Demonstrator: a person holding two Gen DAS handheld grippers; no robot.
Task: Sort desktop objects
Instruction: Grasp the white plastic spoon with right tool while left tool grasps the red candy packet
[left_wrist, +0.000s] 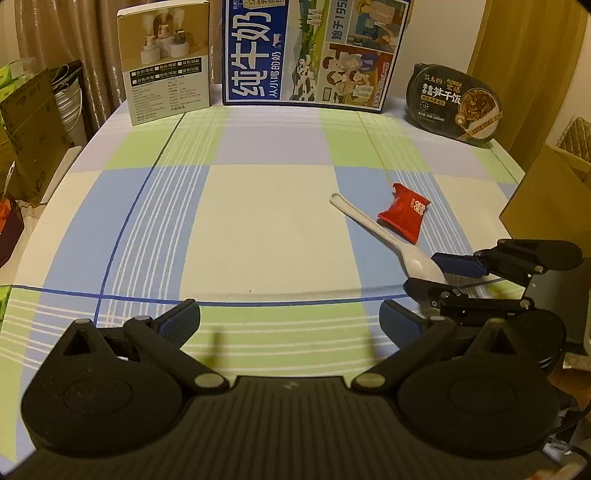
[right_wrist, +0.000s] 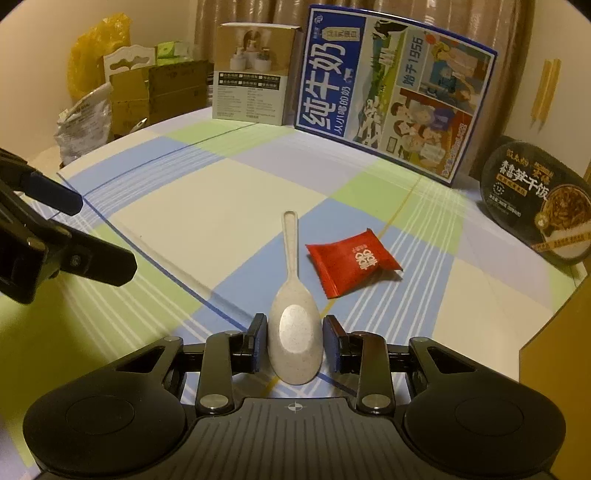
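A white spoon (right_wrist: 295, 332) lies on the checked tablecloth (left_wrist: 258, 221), handle pointing away from me. My right gripper (right_wrist: 294, 343) has its blue pads against both sides of the spoon's bowl, down at the table. The left wrist view shows the same grip at the right, the right gripper (left_wrist: 432, 273) around the bowl of the spoon (left_wrist: 373, 229). A red candy packet (right_wrist: 352, 260) lies just right of the handle, untouched. My left gripper (left_wrist: 290, 323) hovers over the near part of the table, open, with nothing between its fingers.
Along the table's far edge stand a blue milk carton box (left_wrist: 314, 51), a white and brown box (left_wrist: 166, 62) and a black instant rice bowl (left_wrist: 454, 103). A cardboard box (left_wrist: 546, 203) stands at the right edge. Boxes and bags crowd the left.
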